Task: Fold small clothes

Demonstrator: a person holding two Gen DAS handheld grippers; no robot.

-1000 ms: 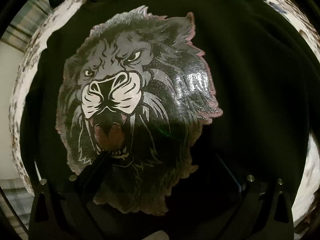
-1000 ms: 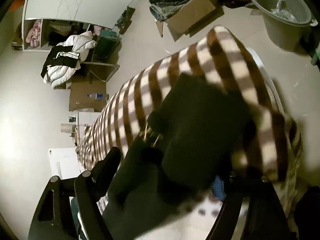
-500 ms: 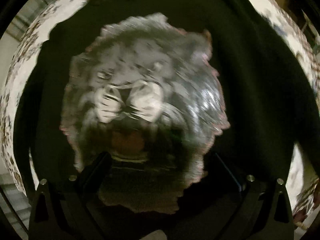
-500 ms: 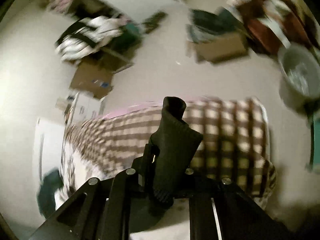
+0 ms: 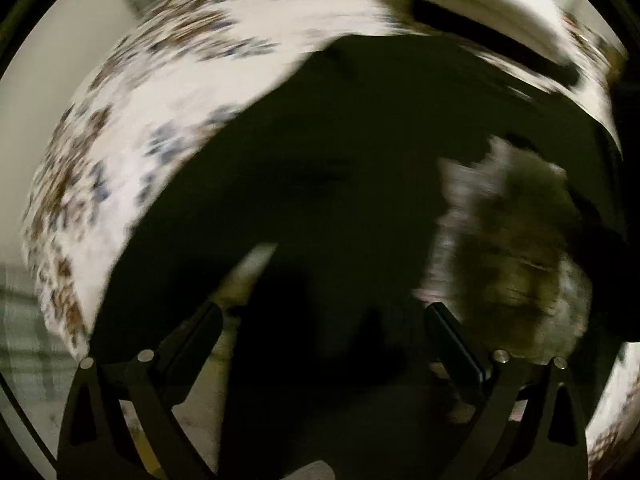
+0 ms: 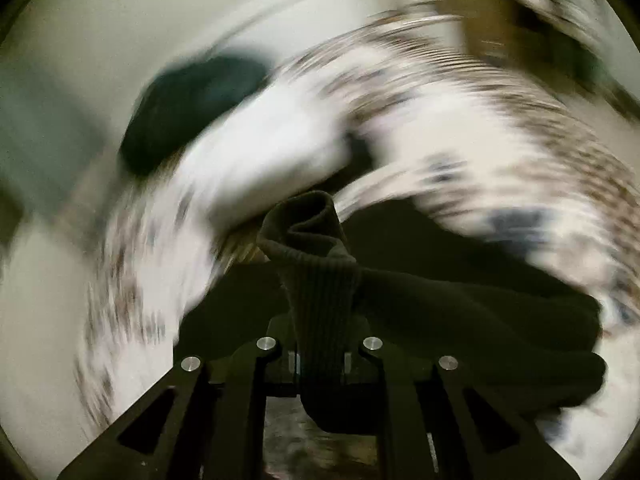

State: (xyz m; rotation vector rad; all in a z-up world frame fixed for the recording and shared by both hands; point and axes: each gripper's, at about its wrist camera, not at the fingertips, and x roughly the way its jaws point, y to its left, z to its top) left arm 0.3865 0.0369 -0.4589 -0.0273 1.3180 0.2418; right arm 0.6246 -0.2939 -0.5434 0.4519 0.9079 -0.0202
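Observation:
A black sweatshirt lies spread on a white patterned bedsheet. Its grey lion print shows at the right of the blurred left wrist view. My left gripper hangs open just above the black cloth, with nothing between its fingers. My right gripper is shut on the ribbed cuff of the sweatshirt's sleeve, which sticks up between the jaws. The rest of the sleeve trails off to the right over the sheet.
A white pillow or bundle and a dark green garment lie on the bed beyond the right gripper. A brown cardboard box stands behind. Both views are heavily smeared by motion.
The left gripper has swung left, so the lion print slid from centre to the right. The right gripper, shut on the cuff, has swung from facing the room down towards the bed.

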